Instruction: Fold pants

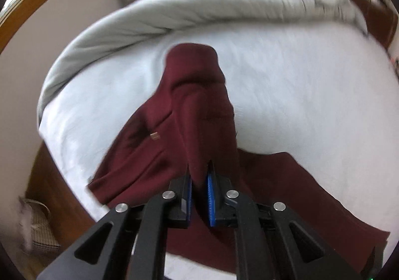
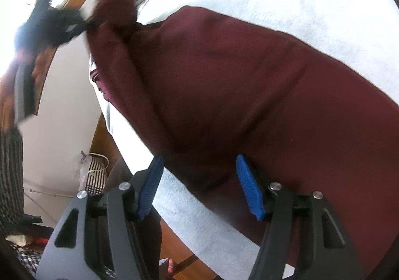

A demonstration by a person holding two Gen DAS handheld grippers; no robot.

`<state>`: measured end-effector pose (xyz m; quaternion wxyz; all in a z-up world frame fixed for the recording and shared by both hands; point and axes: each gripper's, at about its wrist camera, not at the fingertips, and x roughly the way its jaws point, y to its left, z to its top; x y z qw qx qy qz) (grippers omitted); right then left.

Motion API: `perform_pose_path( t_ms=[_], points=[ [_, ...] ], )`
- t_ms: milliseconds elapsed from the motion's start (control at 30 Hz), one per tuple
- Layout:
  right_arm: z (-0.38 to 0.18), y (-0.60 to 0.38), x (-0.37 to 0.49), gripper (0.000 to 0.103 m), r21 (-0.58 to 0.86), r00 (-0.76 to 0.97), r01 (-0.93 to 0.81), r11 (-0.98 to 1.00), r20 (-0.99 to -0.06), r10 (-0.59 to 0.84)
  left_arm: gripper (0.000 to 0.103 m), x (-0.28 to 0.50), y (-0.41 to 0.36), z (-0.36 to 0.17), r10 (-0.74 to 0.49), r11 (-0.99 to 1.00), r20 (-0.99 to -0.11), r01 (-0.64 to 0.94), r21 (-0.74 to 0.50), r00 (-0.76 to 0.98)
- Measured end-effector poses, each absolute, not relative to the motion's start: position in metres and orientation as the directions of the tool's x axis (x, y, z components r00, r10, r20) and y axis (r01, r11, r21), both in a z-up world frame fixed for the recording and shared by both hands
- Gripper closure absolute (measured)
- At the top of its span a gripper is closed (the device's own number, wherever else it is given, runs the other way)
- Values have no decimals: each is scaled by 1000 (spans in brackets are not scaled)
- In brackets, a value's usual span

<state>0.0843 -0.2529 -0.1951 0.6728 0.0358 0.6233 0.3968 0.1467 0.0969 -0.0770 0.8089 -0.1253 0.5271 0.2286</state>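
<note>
The maroon pants lay on the white bed sheet, one part lifted off the bed. The left gripper had its jaws clamped on a raised fold of the fabric — cloth pinched between the blue pads. The right gripper had its jaws apart, straddling the pants' near edge. A grey duvet was bunched beyond.

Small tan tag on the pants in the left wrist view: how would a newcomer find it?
Start at the white bed sheet, then the maroon pants pinched by the left gripper. On their left panel sits the tan tag, the only pale mark on the dark cloth.
</note>
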Motion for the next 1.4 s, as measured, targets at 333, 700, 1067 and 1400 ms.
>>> perform_pose_path(
  t_ms=[333, 700, 1067, 1400],
  points=[
    [-193, -249, 77, 34, 513, -97, -492, 703, -835, 541, 83, 53, 148, -159, 114, 735, -926, -657, -165, 360],
    [-175, -257, 78, 34, 516, -17, -423, 744, -826, 564, 44, 43, 89, -84, 147, 813, -802, -533, -236, 579],
    [-198, -258, 74, 35, 467, -18, -390, 794, -866, 500, 51, 90, 67, -193, 64, 899, -933, -426, -100, 354],
    [-161, -382, 45, 35, 519, 109, -159, 840, -836, 538, 36, 87, -43, -156, -168, 939, -883, -201, -278, 438]
  ],
)
